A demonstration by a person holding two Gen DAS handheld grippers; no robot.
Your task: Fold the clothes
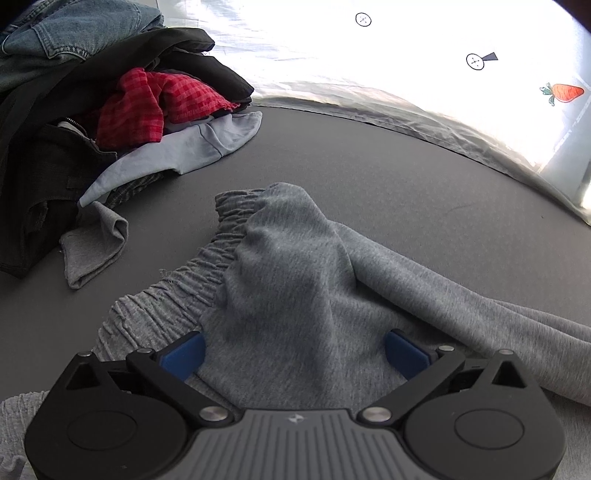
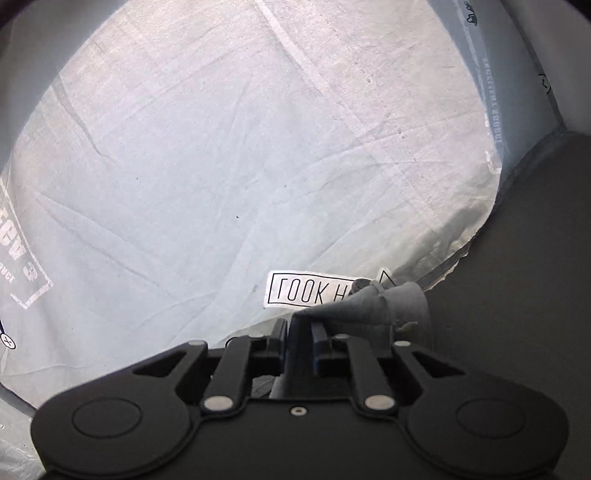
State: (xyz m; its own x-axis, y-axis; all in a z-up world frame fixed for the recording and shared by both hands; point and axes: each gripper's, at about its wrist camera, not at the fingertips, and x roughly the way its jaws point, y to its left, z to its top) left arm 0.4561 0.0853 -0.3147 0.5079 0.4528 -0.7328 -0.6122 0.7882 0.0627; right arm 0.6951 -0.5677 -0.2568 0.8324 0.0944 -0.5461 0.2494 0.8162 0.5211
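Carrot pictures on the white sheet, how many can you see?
1: a carrot print on the white sheet at the far right of the left wrist view. The right wrist view shows none; others may lie outside both frames.

The left hand-held gripper (image 1: 295, 350) stands with its jaws spread wide, blue pads (image 1: 184, 354) on either side of a raised fold of grey sweatpants (image 1: 295, 266), not pressing it. The elastic waistband (image 1: 207, 258) lies to the left. The sweatpants rest on a dark grey surface (image 1: 406, 184). At upper left lies a clothes pile (image 1: 92, 110), containing a red checked garment (image 1: 147, 99) and denim (image 1: 74, 29).
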